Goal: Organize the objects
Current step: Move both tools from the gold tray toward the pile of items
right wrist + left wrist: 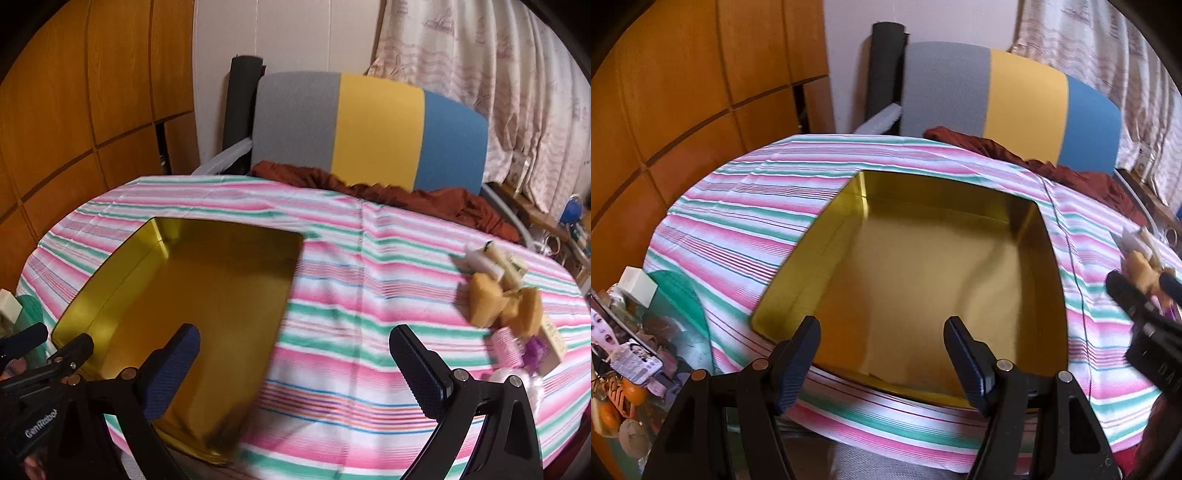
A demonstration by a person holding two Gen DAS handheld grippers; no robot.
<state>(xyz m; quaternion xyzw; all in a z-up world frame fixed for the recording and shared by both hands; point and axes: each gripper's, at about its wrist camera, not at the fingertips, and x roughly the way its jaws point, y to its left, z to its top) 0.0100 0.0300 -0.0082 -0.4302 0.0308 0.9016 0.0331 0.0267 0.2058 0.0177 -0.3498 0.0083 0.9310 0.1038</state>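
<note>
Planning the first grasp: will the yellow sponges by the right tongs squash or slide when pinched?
The sponges look porous and soft, so they probably compress and weigh little. The striped cloth beneath may bunch if they are pushed. They lie against other small items, which could shift along.

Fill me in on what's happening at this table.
A person holds a gripper in each hand over a striped tablecloth. Both are open and hold nothing. The left gripper hangs over an empty gold tin. The right gripper sits between the tin and a pile of small items waiting to its right.
</note>
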